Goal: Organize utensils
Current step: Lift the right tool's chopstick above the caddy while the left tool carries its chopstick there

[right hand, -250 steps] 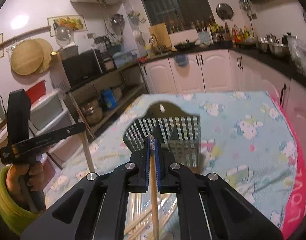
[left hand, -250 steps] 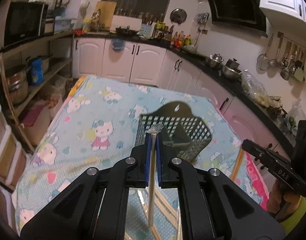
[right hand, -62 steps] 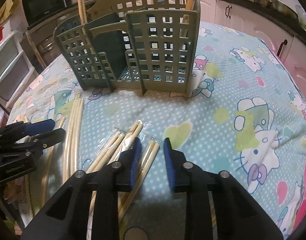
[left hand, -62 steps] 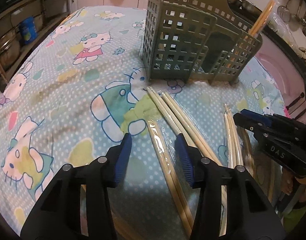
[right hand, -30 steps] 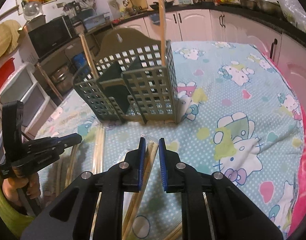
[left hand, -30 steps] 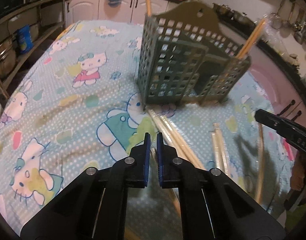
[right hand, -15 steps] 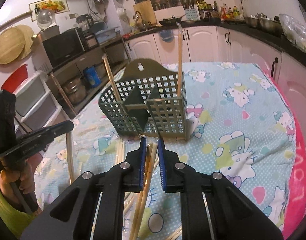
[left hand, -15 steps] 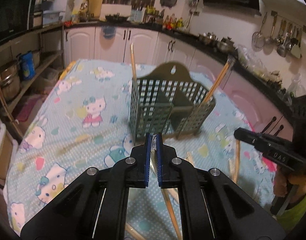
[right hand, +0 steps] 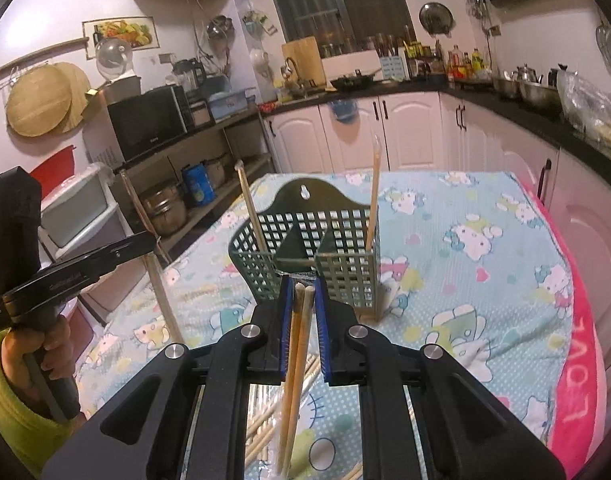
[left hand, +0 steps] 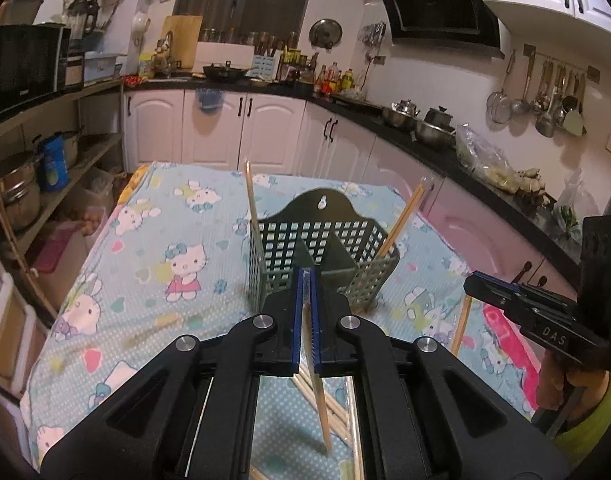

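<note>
Left wrist view: the left gripper (left hand: pixel 304 280) is clamped on a wrapped chopstick (left hand: pixel 316 384), the caddy (left hand: pixel 325 256) just ahead holding two sticks. Right wrist view: the right gripper (right hand: pixel 302 286) pinches a chopstick pair (right hand: pixel 295 360), caddy directly ahead, more sticks (right hand: pixel 265 412) on the cloth (right hand: pixel 485 280) below.

Each wrist fisheye looks forward along its own black gripper's blue-padded fingers, raised above the table. Both share the grey-green slotted plastic utensil basket (left hand: pixel 323 256) (right hand: pixel 305 252) just ahead, each catching the other gripper alongside.

"DAS": right gripper (left hand: pixel 505 292) body | "LOVE": pink cloth edge (right hand: pixel 581 364)
</note>
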The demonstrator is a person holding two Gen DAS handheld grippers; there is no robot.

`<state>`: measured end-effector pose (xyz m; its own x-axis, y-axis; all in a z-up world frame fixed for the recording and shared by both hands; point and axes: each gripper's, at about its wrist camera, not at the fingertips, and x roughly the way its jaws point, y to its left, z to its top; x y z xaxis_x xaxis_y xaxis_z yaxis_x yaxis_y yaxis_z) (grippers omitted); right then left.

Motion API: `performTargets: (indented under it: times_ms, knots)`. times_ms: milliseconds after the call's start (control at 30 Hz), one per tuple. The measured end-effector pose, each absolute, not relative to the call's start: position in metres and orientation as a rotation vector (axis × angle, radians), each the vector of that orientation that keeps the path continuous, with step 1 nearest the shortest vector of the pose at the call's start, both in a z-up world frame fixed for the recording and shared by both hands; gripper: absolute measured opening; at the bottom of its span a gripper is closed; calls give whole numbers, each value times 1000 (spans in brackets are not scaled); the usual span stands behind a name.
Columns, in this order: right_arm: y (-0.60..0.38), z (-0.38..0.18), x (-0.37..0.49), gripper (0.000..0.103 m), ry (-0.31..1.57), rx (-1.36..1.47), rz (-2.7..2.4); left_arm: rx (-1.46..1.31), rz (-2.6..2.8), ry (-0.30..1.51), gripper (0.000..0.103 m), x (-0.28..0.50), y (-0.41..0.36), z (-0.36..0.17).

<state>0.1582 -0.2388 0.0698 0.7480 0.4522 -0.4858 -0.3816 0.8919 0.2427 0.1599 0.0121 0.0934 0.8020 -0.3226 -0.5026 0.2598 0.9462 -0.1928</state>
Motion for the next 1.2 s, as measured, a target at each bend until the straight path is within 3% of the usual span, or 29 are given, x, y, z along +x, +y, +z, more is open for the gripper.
performTargets:
  times_ms: [1200]
  knots:
    - [-241,161,187,11,353,106,438,-41,-379,358,0,192,-20,188]
